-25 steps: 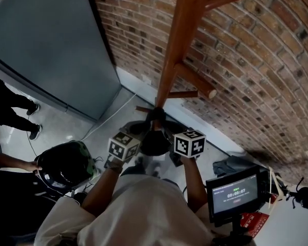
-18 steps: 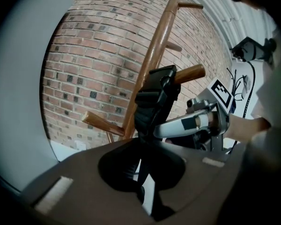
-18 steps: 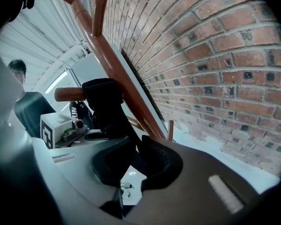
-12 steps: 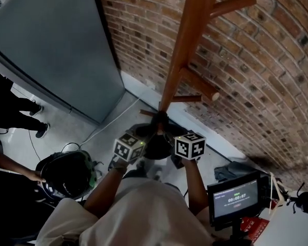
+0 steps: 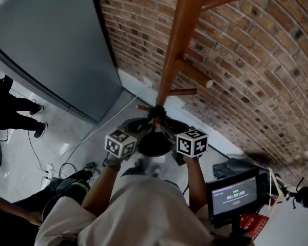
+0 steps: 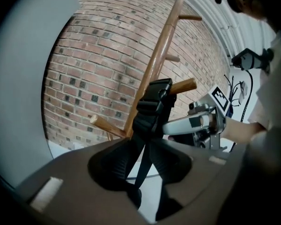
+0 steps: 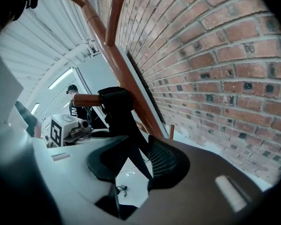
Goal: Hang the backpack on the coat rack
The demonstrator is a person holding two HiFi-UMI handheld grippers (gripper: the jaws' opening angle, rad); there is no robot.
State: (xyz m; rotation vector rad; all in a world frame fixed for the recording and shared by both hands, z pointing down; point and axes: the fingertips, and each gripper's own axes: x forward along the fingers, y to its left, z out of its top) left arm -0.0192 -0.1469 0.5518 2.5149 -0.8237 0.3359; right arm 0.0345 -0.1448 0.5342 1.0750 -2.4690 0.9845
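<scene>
Both tongs have just been opening, and the dark round thing at the lower left (image 5: 66, 196) has slid down toward the picture's bottom edge.

Head view: the left tongs (image 5: 135, 133) and right tongs (image 5: 175, 137) flank the black backpack (image 5: 154, 142), which hangs at the coat rack (image 5: 177, 50) in front of the brick wall (image 5: 256, 86). From above it reads as a dark lump between the two marker cubes.

Left gripper view: the left tongs (image 6: 136, 182) stand wide apart. The backpack (image 6: 152, 107) hangs by its top loop over a peg (image 6: 182, 86), long axis up and down, top uppermost. Two padded straps (image 6: 117, 165) run down between the jaws, and neither pad presses on them.

Right gripper view: the right tongs (image 7: 140, 172) are likewise spread. The backpack (image 7: 117, 107) hangs from the same peg (image 7: 86, 99), and its mesh-lined straps (image 7: 166, 161) drop between the jaws, unpinched.
</scene>
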